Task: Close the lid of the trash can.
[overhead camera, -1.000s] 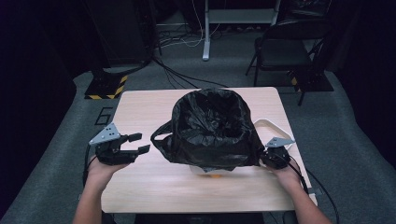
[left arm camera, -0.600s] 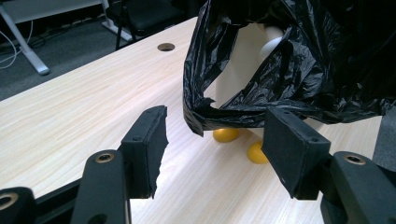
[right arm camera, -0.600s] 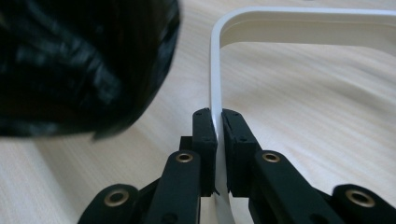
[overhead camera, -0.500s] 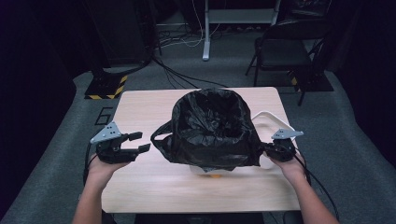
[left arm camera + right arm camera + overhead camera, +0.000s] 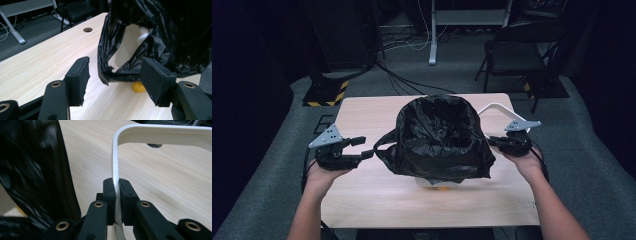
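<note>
A black plastic bag (image 5: 439,137) covers a white bin in the middle of the wooden table (image 5: 377,200). My right gripper (image 5: 492,142) is at the bag's right side, shut on the bin's thin white handle (image 5: 160,135), which runs up between the pads of my right gripper (image 5: 117,192). My left gripper (image 5: 364,147) is open at the bag's left side. In the left gripper view a torn loop of the bag (image 5: 120,75) hangs between the pads (image 5: 80,80) without being pressed. The white bin (image 5: 127,42) and a small orange thing (image 5: 138,87) show under the bag.
A folding chair (image 5: 517,50) and a white desk leg (image 5: 432,30) stand on the grey floor beyond the table, with cables and a yellow-black striped base (image 5: 324,92). A cable hole (image 5: 87,30) is in the tabletop near the far edge.
My right gripper has risen with the white handle in it, and the handle now stands higher beside the bag. The left gripper has stayed in place.
</note>
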`<state>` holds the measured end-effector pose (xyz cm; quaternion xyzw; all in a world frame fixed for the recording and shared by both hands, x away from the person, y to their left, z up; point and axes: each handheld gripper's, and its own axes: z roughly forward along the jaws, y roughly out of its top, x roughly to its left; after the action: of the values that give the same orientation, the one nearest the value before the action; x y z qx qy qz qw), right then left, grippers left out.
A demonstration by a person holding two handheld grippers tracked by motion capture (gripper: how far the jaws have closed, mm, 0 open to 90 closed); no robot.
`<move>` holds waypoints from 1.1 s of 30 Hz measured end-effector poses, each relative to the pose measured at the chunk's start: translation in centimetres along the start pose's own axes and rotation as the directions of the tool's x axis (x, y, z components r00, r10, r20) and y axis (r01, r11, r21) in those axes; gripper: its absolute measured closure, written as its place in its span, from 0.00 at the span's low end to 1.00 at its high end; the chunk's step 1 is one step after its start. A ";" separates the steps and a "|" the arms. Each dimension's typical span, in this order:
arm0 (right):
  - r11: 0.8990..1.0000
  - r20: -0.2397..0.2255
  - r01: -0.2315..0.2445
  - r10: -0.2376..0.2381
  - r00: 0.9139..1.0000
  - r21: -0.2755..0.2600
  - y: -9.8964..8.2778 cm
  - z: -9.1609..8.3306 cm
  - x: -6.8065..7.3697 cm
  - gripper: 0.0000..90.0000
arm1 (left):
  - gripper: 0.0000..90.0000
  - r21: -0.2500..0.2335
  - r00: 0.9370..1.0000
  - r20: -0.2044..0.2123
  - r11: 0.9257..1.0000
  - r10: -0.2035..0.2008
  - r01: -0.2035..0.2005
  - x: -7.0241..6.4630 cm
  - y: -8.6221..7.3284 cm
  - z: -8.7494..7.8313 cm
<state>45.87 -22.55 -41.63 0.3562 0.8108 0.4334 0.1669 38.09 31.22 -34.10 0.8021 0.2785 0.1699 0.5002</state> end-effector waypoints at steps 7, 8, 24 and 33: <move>1.000 -0.025 0.021 -0.022 0.999 -0.013 3.2 -0.7 0.6 0.94 | 0.44 0.003 1.000 0.020 1.000 0.019 -0.019 0.2 1.8 -0.2; 1.000 -0.026 0.021 -0.021 0.999 -0.013 3.6 -0.8 0.7 0.94 | 0.44 0.006 0.999 0.026 1.000 0.019 -0.019 0.2 1.9 -0.2; 0.997 -0.047 0.070 -0.070 0.996 -0.015 9.3 -2.9 1.8 0.94 | 0.44 0.039 0.994 0.092 0.998 0.055 -0.059 0.6 5.9 -0.2; 0.994 -0.046 0.098 -0.100 0.994 -0.047 11.9 -4.5 2.4 0.94 | 0.44 0.044 0.990 0.124 0.996 0.073 -0.079 0.2 7.5 0.4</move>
<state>46.76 -19.06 -29.25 0.3013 0.8212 0.4512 0.1767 40.56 28.46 -27.57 0.8331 0.2206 0.1328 0.4895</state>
